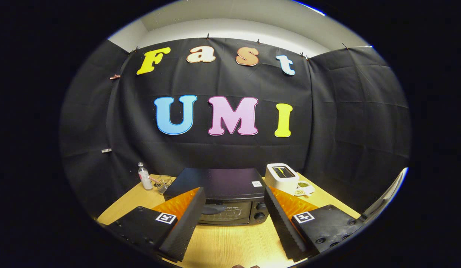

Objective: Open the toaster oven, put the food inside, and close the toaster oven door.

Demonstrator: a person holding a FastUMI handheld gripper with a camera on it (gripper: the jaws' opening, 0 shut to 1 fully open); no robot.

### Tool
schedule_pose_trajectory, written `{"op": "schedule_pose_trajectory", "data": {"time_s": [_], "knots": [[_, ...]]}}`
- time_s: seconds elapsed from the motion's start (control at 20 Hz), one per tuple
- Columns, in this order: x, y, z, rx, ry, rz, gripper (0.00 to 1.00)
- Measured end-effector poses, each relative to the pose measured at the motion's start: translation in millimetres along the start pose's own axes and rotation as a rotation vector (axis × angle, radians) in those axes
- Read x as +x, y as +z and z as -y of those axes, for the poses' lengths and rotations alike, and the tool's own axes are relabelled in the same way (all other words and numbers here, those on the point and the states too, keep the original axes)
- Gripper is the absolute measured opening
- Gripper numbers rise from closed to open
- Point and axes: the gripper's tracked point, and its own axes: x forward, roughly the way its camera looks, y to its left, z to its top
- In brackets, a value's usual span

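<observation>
Hand-held gripper point(230, 216) spread wide above desk point(230, 245), holding nothing. Toaster oven point(219, 197) just ahead between fingers, door closed. Beyond it, white toaster point(282, 176), small bottle point(144, 176), wire basket point(164, 183).

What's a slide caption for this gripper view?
Open gripper facing the closed toaster oven on the wooden table, white toaster behind.

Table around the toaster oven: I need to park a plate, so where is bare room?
The table is bare in front of the closed toaster oven, between the open gripper jaws. Beside the oven's far corners it is crowded: a bottle and wire basket one side, a white toaster the other.
</observation>
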Motion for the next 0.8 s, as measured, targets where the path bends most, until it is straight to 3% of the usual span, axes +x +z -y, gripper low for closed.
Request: {"op": "schedule_pose_trajectory", "data": {"time_s": [0.35, 0.8], "knots": [[35, -10, -23, 0.022, 0.014, -0.021, 0.97], [96, -56, -50, 0.000, 0.011, -0.112, 0.98]]}}
